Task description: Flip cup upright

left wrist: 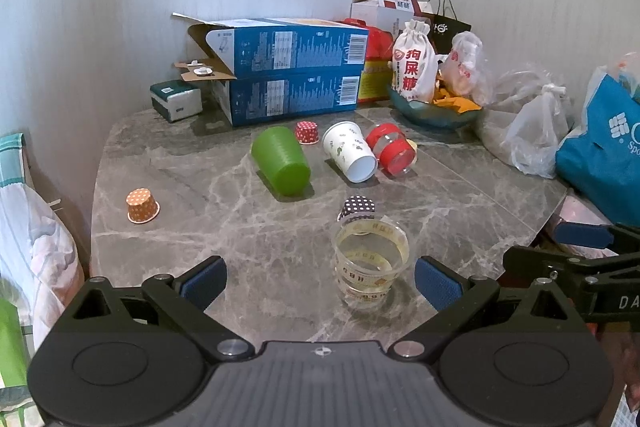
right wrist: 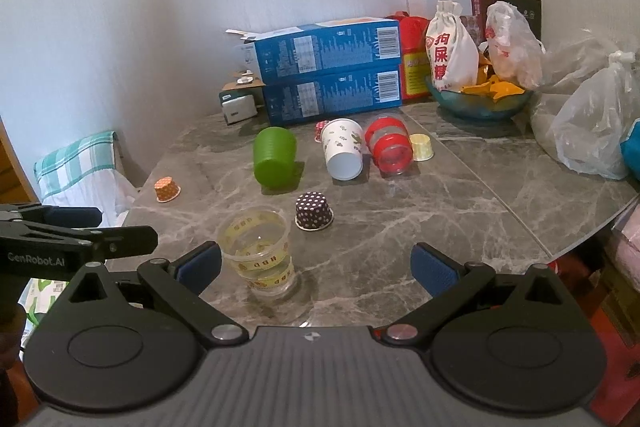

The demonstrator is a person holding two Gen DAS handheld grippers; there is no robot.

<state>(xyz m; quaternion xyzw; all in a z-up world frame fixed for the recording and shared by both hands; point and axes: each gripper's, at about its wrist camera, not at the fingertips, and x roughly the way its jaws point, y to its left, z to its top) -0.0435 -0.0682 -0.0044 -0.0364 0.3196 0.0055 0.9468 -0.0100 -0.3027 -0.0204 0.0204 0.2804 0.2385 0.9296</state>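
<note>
A clear plastic cup (left wrist: 370,263) with yellow bands stands upright on the grey marble table (left wrist: 200,187); it also shows in the right wrist view (right wrist: 258,253). My left gripper (left wrist: 320,281) is open, the cup between its fingers nearer the right pad, untouched. My right gripper (right wrist: 316,265) is open and empty, the cup just by its left pad. A green cup (left wrist: 282,161), a white paper cup (left wrist: 350,151) and a red-banded clear cup (left wrist: 390,149) lie on their sides farther back.
Small dotted paper cups sit upside down: orange (left wrist: 142,206), dark (left wrist: 358,207), red (left wrist: 307,132), yellow (right wrist: 422,147). Blue boxes (left wrist: 288,67), a tissue pack (left wrist: 176,101), a bowl with bags (left wrist: 434,107) and plastic bags (left wrist: 536,123) crowd the back and right.
</note>
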